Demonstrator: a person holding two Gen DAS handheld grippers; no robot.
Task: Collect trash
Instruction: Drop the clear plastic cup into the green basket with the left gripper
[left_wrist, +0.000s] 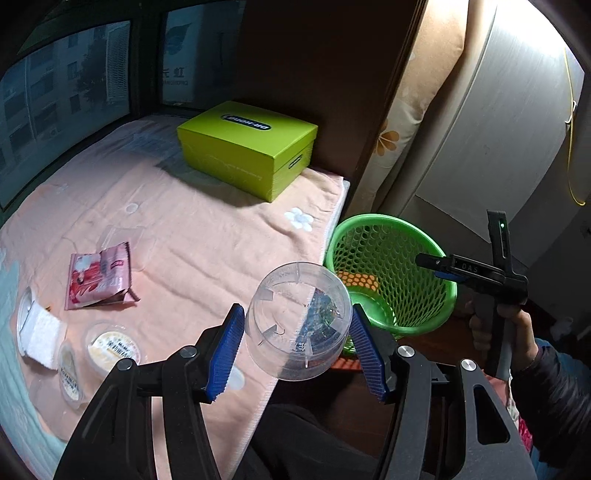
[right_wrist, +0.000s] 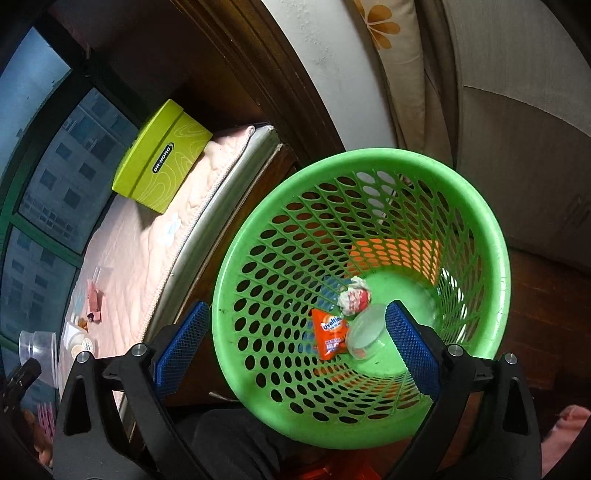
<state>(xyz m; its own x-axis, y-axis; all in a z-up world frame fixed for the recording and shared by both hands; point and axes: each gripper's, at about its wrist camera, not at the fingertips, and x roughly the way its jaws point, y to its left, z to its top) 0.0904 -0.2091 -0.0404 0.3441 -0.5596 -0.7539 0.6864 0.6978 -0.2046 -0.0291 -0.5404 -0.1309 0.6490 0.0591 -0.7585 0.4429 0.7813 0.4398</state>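
My left gripper (left_wrist: 297, 347) is shut on a clear round plastic cup (left_wrist: 295, 317), which lies on its side between the blue pads above the bed's edge. The same cup (right_wrist: 37, 349) shows at the far left of the right wrist view. A green mesh basket (left_wrist: 369, 219) stands on the floor beside the bed, right of the cup. My right gripper (right_wrist: 297, 314) hangs open and empty over the basket's (right_wrist: 236, 258) mouth. Inside lie an orange sachet (right_wrist: 330, 334), a crumpled paper ball (right_wrist: 354, 295) and a clear lid (right_wrist: 365, 332). A hand holds the right gripper (left_wrist: 443, 267) over the basket's right rim.
On the pink bedcover (left_wrist: 207, 236) lie a pink wrapper (left_wrist: 98, 275), a clear plastic tray (left_wrist: 122, 236), a white pack (left_wrist: 38, 332) and two round lids (left_wrist: 112, 347). A lime green box (left_wrist: 247, 147) sits at the far side by the window. Dark-clad legs fill the bottom edge.
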